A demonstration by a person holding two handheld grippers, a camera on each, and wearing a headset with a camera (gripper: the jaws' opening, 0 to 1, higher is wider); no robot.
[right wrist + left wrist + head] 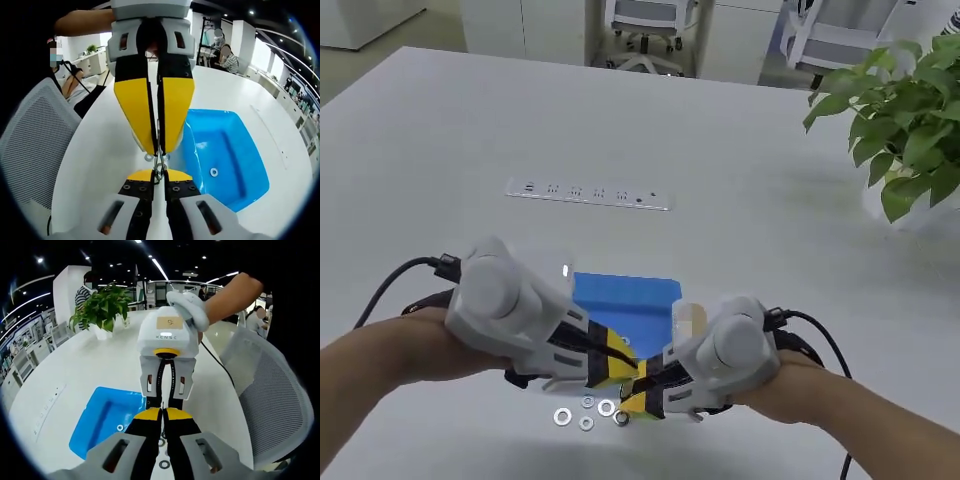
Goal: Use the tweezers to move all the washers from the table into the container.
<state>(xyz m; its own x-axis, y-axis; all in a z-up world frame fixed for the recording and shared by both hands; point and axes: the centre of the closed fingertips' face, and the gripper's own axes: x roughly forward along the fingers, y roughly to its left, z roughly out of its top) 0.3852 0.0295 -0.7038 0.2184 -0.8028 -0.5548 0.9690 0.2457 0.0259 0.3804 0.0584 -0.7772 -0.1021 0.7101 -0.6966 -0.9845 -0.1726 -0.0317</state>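
As left tool (622,362) and right tool (634,400) clamp, tweezers (158,167) run lengthwise between.

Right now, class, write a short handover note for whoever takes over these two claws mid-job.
Left claw: shut on the thin metal tweezers.
Right claw: shut on the same tweezers, facing the left.
Blue plastic container: one small silver washer inside, so one done.
Left to do: about five silver washers on the white table below the claws, near the container.
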